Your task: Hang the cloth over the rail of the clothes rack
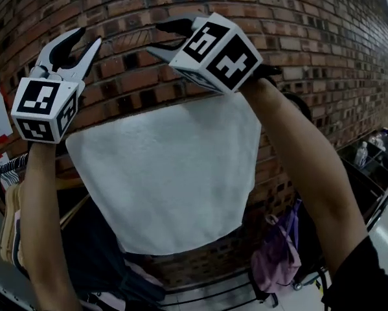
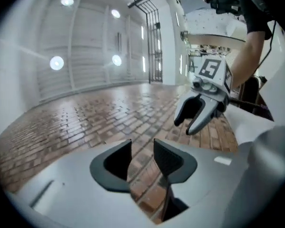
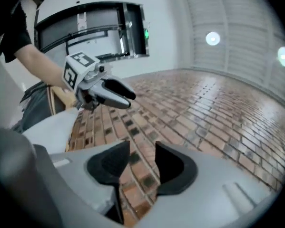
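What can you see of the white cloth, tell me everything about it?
The white cloth looks like soft, slightly nubby towel fabric. It hangs flat and spread out in front of the brick wall, with a straight bottom edge and no deep folds. Its upper right corner is hidden behind the right gripper; what carries its top edge cannot be made out. Neither that nor the left gripper grips it: both are raised above it, jaws apart, empty.

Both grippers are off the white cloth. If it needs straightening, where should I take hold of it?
Probably the upper left corner, with the left gripper coming in from the left: the white cloth hangs flat and spread, and that corner sticks out free.
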### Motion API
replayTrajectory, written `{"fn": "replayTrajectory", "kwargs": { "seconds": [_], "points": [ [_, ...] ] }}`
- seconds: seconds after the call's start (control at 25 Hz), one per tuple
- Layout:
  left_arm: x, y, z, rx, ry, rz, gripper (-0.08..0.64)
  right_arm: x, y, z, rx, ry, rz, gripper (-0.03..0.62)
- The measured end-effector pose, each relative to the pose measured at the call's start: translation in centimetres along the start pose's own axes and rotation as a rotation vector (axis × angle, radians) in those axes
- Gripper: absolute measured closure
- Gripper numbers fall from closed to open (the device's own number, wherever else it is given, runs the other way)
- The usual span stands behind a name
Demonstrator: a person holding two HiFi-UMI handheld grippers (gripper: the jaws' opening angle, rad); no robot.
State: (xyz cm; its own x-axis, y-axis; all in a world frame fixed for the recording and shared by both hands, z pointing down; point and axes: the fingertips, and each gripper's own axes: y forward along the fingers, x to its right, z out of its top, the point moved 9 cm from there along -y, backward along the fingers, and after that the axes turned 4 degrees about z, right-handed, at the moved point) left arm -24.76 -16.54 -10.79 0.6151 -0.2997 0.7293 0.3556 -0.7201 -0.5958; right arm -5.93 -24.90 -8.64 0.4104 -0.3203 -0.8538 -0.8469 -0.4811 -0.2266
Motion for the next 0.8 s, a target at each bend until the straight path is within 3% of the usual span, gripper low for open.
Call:
{"fn": "replayTrajectory", "kwargs": {
  "seconds": [0.16, 0.24, 0.32, 0.48, 0.68, 0.8],
  "points": [
    [2.6, -4.2, 5.4, 0.19, -0.131, 0.136, 0.55, -2.0, -4.9, 3.2, 0.229, 0.166, -0.158, 0.55],
    [5.7, -6.9, 6.3, 0.207, -0.242, 0.156, 0.552, -5.1, -7.7, 3.0, 0.314, 0.29, -0.231, 0.588],
    [9.2, -9.4, 5.8, 0.18, -0.35, 0.167, 0.552, -9.1, -9.5, 1.9, 0.348, 0.35, -0.273, 0.588],
    [17.4, -14.6, 2.8, 0.06, -0.491, 0.137, 0.552, -18.5, -12.0, -1.2, 0.279, 0.366, -0.298, 0.588],
    [26.6, -21.2, 0.1, -0.131, -0.689, 0.094, 0.552, -28.4, -15.7, -6.3, 0.106, 0.61, -0.313, 0.588],
    [30.2, -24.8, -0.8, -0.238, -0.766, 0.092, 0.552, -32.6, -17.5, -8.1, 0.027, 0.69, -0.29, 0.588]
  ]
}}
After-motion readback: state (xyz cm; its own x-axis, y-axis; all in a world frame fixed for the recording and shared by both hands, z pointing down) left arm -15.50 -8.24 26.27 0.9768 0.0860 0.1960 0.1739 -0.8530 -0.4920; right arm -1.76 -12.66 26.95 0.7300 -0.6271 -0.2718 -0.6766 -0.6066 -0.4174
